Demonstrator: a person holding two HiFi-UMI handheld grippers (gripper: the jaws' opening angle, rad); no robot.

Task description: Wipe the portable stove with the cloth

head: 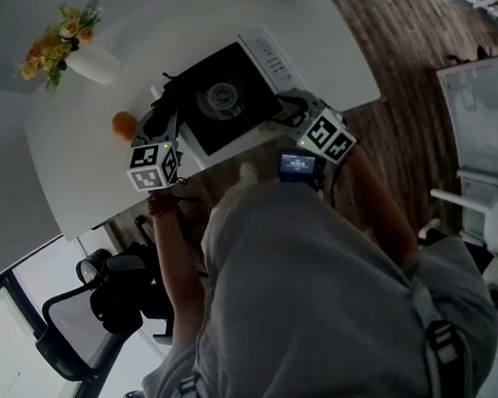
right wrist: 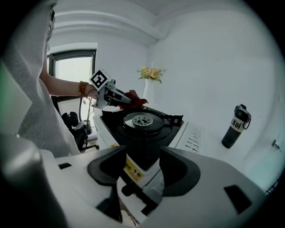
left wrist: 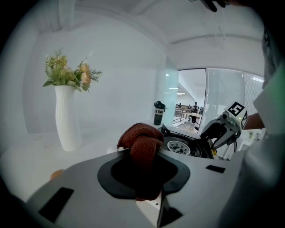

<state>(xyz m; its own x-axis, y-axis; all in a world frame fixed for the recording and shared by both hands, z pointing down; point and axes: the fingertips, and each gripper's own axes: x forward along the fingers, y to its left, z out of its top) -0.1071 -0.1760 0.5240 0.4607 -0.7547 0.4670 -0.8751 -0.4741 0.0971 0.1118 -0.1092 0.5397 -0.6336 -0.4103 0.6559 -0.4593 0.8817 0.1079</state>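
Left tongs [left wrist: 143, 173] clench the rust-red cloth [left wrist: 140, 139] beside the portable stove [right wrist: 143, 133] on the white worktop [head: 322, 44]; right tongs [right wrist: 142, 171] stand released at the stove's front edge.

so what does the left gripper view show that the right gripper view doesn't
Only the left gripper view: the right gripper seen from outside, and the glass partition behind the table.
Only the right gripper view: the left gripper seen from outside, the yellow label on the front of the portable stove, and an office chair.
Both: the stove, the red cloth clamped in the left gripper's jaws, the vase of flowers and the dark bottle.
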